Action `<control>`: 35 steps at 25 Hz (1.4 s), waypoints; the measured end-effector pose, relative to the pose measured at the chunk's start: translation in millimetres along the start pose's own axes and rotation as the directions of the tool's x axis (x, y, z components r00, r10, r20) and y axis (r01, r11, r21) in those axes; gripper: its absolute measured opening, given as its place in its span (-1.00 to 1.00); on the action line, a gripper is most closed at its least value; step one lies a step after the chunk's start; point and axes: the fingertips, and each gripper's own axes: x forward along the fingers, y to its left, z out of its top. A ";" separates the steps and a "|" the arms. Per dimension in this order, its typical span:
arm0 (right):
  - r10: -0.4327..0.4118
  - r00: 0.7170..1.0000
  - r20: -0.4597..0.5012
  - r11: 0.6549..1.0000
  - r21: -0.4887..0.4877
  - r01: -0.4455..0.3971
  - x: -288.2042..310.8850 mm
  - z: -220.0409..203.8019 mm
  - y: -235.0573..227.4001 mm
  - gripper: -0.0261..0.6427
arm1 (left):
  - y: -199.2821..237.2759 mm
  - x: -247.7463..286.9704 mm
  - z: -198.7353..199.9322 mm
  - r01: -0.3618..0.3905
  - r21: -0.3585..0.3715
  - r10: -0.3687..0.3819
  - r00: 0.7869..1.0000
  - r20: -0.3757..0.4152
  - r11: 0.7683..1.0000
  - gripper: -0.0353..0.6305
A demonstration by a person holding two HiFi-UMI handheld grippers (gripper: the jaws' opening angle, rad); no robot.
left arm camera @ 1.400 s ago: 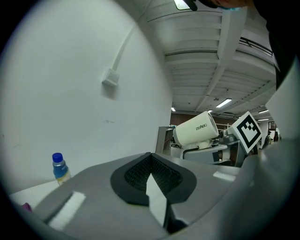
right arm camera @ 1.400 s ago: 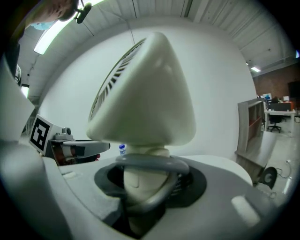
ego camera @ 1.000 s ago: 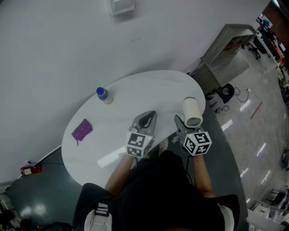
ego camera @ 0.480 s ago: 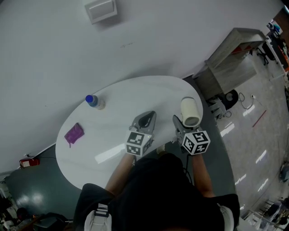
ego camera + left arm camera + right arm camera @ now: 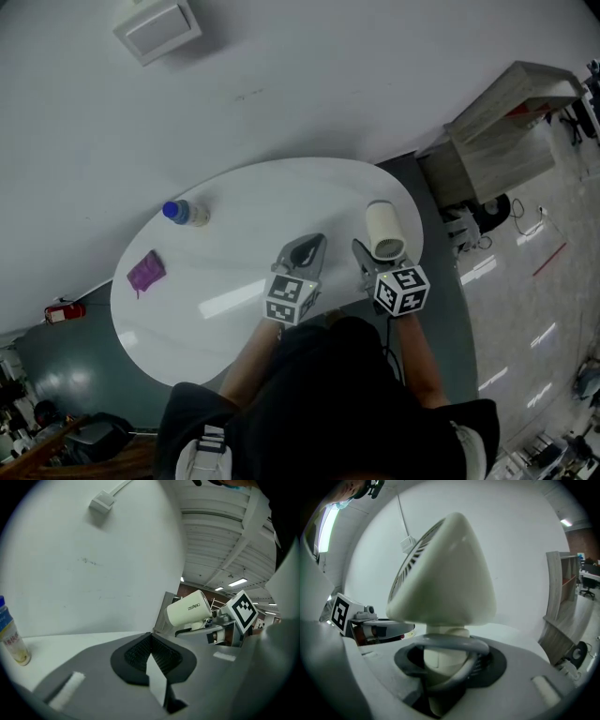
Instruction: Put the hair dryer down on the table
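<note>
My right gripper (image 5: 371,260) is shut on the handle of a cream hair dryer (image 5: 382,231), whose barrel lies over the right part of the white oval table (image 5: 253,202). In the right gripper view the dryer (image 5: 445,573) fills the frame, its handle between the pads of my right gripper (image 5: 440,667), with a grey loop round the handle. From the left gripper view the hair dryer (image 5: 188,609) hangs above the tabletop. My left gripper (image 5: 302,251) is to the dryer's left, over the table's near side. The left gripper (image 5: 151,651) is shut on nothing.
A bottle with a blue cap (image 5: 184,213) stands at the table's far left, and a purple thing (image 5: 145,272) lies nearer on the left. A grey cabinet (image 5: 506,122) stands to the right of the table. A small red object (image 5: 64,311) lies on the floor at the left.
The head view has swung, so the table and bottle sit further left in the picture. Both grippers hold much the same places over the table, and the grip on the dryer is unchanged.
</note>
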 end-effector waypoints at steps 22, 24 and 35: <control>0.160 0.952 -0.261 0.987 0.063 -0.149 84.5 -80.5 -52.5 -0.34 | 42.1 57.3 -67.3 -0.160 -0.094 0.140 0.971 -0.193 0.983 -0.87; 0.173 0.945 -0.278 0.984 0.077 -0.158 87.9 -83.6 -55.3 -0.33 | 41.4 59.6 -70.4 -0.166 -0.099 0.143 0.969 -0.202 0.981 -0.87; 0.212 0.916 -0.342 0.972 0.174 -0.160 103.4 -91.8 -68.0 -0.32 | 40.3 68.6 -74.5 -0.185 -0.109 0.156 0.961 -0.226 0.977 -0.87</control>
